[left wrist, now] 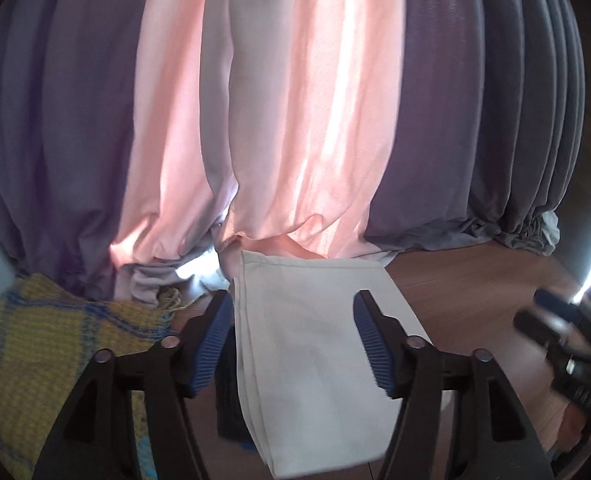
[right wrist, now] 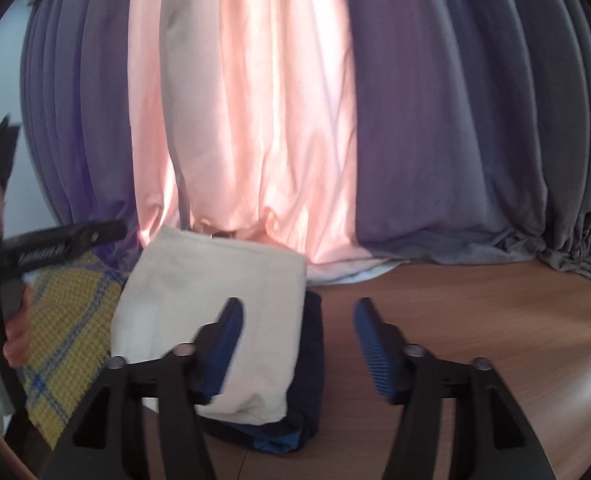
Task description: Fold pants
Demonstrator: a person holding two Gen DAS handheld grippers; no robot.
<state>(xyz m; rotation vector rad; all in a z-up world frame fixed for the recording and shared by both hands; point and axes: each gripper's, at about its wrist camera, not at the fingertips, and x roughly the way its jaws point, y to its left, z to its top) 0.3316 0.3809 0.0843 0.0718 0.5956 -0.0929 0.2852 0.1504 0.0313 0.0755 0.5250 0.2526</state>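
**Folded Pants Released on Tabletop**

With both claws spread wide and empty, cream pants (left wrist: pixel 319 360) lie folded on the wooden tabletop (right wrist: pixel 475 320), stacked on a dark blue garment (right wrist: pixel 311 380). Long axis running near to far, far end touching the pink curtain (left wrist: pixel 295 120). Directly between the pads of the left claw (left wrist: pixel 293 340), untouched; left of the right claw (right wrist: pixel 299 344), whose left pad overlaps the cloth's edge. Left hand nearer. Yellow checked cloth (right wrist: pixel 67 340) just left. Near end of pants cut off behind claw frames; waistband or hem cannot be told.
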